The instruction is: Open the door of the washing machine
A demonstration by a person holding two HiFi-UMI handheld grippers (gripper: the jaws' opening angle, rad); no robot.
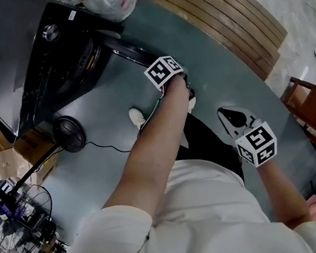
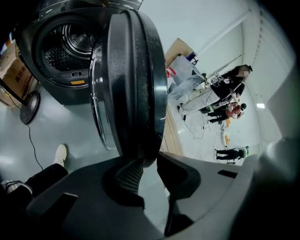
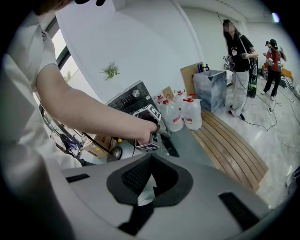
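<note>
Round, glossy dark door (image 2: pixel 136 79) with a bulging glass bowl, swung open off the grey washer (image 2: pixel 56 91), its thick rim clamped in the left gripper (image 2: pixel 149 164)'s ribbed pads; right gripper (image 3: pixel 152 157), jaws together and empty, well back from the washer.

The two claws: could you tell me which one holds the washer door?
The left claw: it pinches the rim of the door, while the right claw is shut and empty.

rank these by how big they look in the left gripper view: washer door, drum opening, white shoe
1. door, closest to the camera, which inflates it
2. drum opening
3. shoe
</note>
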